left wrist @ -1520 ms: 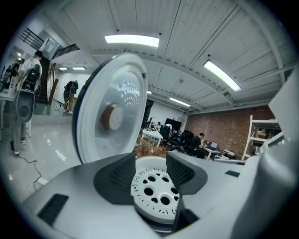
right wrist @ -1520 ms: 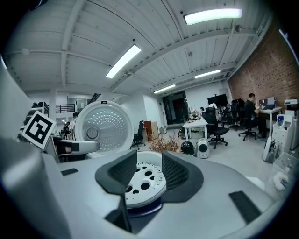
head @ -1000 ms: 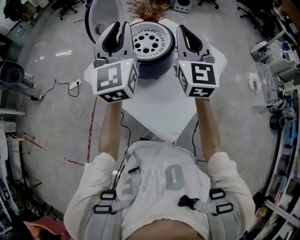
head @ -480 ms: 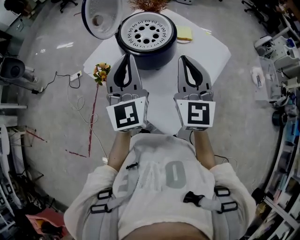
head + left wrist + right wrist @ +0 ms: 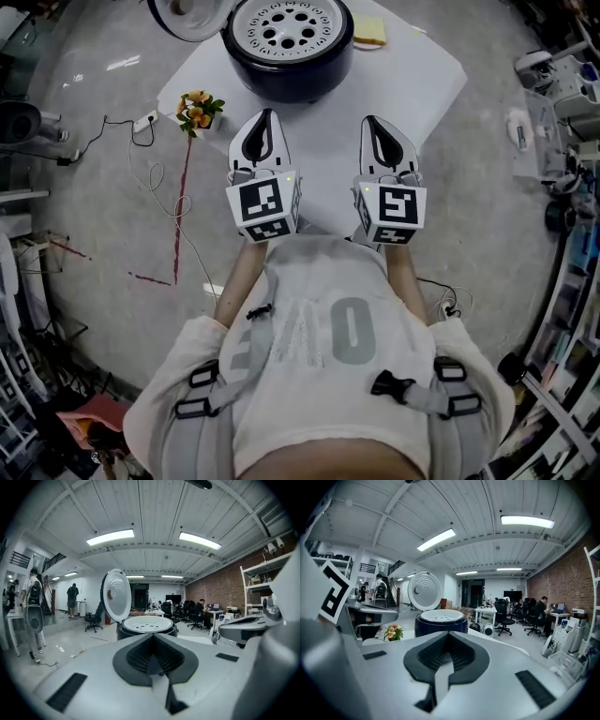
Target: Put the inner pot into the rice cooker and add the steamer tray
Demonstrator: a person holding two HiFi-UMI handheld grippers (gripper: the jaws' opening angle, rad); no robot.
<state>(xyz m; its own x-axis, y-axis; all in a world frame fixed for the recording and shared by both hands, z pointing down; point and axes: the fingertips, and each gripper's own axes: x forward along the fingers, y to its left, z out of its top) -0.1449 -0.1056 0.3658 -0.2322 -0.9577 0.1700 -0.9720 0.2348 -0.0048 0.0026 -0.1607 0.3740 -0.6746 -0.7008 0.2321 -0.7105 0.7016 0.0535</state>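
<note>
Rice cooker (image 5: 281, 80) | ahead, apart | left tongs (image 5: 266, 116), right tongs (image 5: 373, 125): pressed together, empty

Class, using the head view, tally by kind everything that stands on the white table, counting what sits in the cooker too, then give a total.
rice cooker: 1
steamer tray: 1
flower bunch: 1
yellow slab: 1
Total: 4
</note>
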